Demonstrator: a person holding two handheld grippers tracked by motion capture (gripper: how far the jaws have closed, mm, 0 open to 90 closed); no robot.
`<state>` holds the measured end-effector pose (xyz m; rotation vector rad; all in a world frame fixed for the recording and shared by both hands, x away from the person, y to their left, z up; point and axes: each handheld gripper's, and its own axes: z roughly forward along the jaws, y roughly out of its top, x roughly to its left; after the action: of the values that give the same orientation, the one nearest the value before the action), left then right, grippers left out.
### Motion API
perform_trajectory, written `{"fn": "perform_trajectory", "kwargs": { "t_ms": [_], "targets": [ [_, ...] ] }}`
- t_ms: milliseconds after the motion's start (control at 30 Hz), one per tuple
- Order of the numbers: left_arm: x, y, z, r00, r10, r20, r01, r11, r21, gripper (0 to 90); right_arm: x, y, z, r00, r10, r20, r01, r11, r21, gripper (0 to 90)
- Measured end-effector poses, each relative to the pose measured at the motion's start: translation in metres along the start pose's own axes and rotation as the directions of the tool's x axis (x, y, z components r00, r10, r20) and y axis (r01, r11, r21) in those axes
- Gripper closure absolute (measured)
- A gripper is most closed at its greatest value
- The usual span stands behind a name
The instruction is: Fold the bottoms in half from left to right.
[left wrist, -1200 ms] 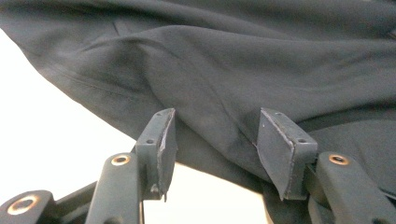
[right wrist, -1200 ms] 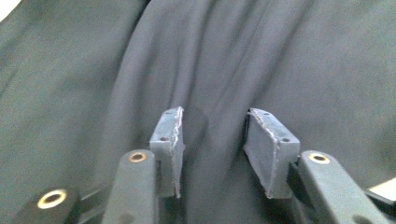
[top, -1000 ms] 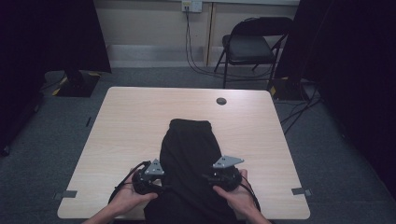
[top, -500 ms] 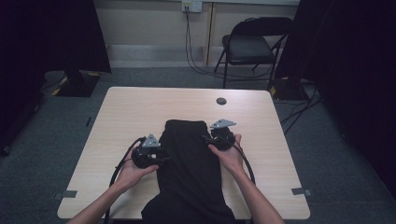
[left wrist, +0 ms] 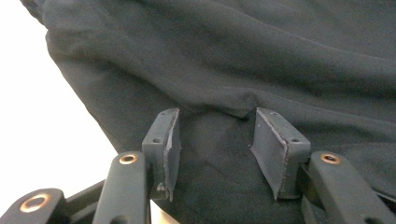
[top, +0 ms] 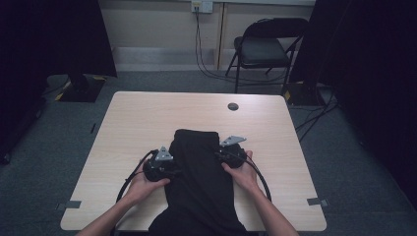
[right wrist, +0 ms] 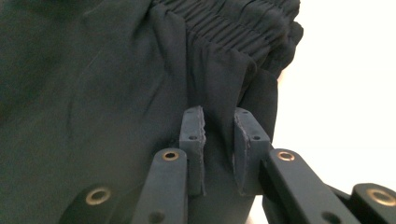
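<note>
The black garment (top: 199, 182) lies down the table's (top: 133, 123) near middle, its tail over the near edge. A second ago we held it lower; now its top sits farther up, so we judge we are spreading it. Our left gripper (left wrist: 215, 140) stands open over cloth; our right gripper (right wrist: 219, 140) pinches a fold by the waistband (right wrist: 233, 23). Bare tabletop lies ahead and on both sides.

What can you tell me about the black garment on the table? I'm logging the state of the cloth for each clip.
The black fabric garment looks like thin, soft woven cloth with a gathered elastic waistband at its far end. It lies lengthwise down the middle of the light wooden table, its near end hanging over the near edge. The left gripper, jaws apart, rests against its left side; the right gripper has a fold between its jaws just below the waistband corner.
</note>
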<state>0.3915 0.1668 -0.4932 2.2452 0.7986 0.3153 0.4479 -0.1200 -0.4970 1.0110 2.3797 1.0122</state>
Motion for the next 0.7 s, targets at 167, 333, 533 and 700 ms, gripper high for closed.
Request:
{"fn": "perform_trajectory", "kwargs": {
  "t_ms": [167, 333, 533, 700],
  "targets": [
    [-0.019, -0.009, -0.015, 0.9983, -0.008, 0.058, 0.005, 0.9991, 0.042, 50.4, 0.017, -0.015, -0.022, 0.9988, -0.041, -0.027, 0.042, 0.9987, 0.027, 74.2],
    [-0.005, 0.003, -0.021, 0.9948, -0.058, 0.084, 0.058, 0.9983, 0.001, 51.1, 0.019, -0.018, -0.036, 0.9984, -0.021, -0.052, 0.021, 0.9998, 0.001, 54.8],
    [0.033, 0.032, -0.008, 0.9963, -0.086, 0.009, 0.086, 0.9944, -0.062, 47.1, 0.0, 0.004, -0.024, 0.9986, 0.033, -0.04, -0.035, 0.9981, -0.051, 41.5],
    [0.053, 0.037, 0.016, 0.9929, -0.116, -0.027, 0.115, 0.9929, -0.03, 41.0, -0.009, 0.002, -0.002, 0.9977, 0.065, -0.019, -0.066, 0.9976, -0.022, 39.3]
  ]
}}
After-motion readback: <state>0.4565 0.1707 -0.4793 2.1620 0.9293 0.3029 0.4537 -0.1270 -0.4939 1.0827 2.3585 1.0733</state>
